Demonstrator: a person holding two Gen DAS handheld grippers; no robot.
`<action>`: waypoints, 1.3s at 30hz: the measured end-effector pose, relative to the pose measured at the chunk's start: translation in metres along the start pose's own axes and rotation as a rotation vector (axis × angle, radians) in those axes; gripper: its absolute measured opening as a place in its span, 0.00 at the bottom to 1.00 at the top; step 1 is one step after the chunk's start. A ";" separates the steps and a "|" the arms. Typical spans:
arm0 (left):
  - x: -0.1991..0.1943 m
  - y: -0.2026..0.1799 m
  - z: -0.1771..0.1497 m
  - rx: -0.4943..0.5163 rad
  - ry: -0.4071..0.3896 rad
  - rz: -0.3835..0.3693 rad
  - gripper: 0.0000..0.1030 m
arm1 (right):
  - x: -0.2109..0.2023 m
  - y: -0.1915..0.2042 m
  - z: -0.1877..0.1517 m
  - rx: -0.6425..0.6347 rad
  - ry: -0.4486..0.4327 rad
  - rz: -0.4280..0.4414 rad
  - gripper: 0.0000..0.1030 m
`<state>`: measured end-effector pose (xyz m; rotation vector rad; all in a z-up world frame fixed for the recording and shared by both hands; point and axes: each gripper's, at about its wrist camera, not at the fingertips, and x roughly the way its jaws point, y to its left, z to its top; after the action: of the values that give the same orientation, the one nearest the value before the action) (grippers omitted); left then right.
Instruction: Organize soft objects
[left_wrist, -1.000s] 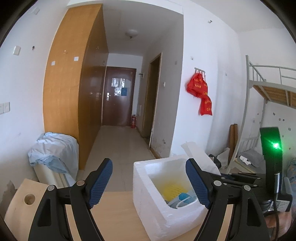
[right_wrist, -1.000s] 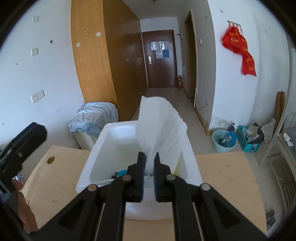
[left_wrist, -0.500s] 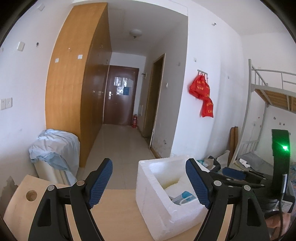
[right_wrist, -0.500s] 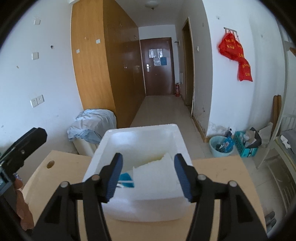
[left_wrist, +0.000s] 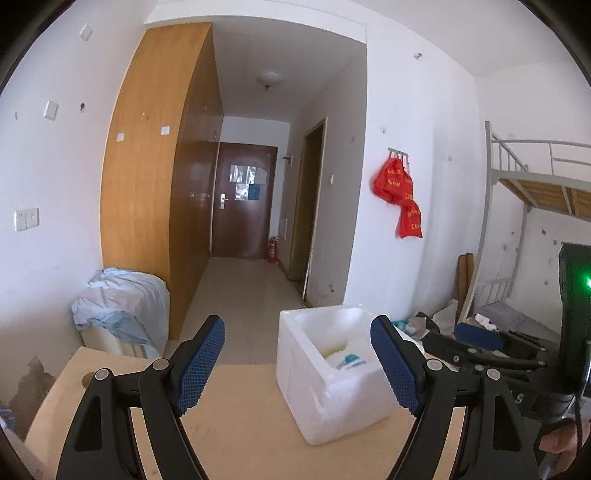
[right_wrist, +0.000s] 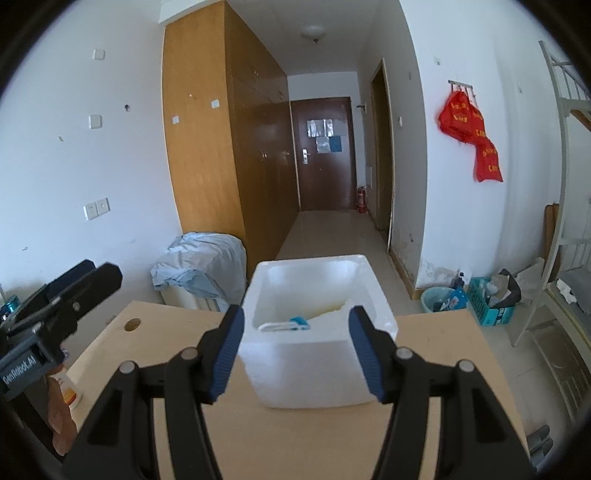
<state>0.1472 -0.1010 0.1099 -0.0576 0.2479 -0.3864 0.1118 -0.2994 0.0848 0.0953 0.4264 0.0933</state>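
We hold both tongs apart and empty: the left gripper (left_wrist: 297, 363) wide, the right gripper (right_wrist: 297, 352) less so. The foam box (right_wrist: 314, 363) on the table (right_wrist: 332, 435) holds white cloth (right_wrist: 332, 314).

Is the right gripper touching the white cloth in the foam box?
Apart. In the right wrist view the right gripper stands open with nothing between its pads, drawn back from the foam box; the white cloth lies inside.
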 end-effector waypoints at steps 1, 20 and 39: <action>-0.009 0.000 -0.003 0.001 -0.004 0.002 0.79 | -0.002 0.001 -0.001 0.002 -0.002 0.004 0.63; -0.091 0.014 -0.032 -0.009 0.007 0.032 0.80 | -0.053 0.031 -0.029 -0.028 -0.039 0.029 0.76; -0.141 0.018 -0.091 -0.029 0.140 0.028 0.80 | -0.066 0.047 -0.092 -0.010 0.082 0.048 0.76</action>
<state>0.0046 -0.0321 0.0522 -0.0559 0.3921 -0.3598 0.0101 -0.2532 0.0337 0.0919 0.5060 0.1474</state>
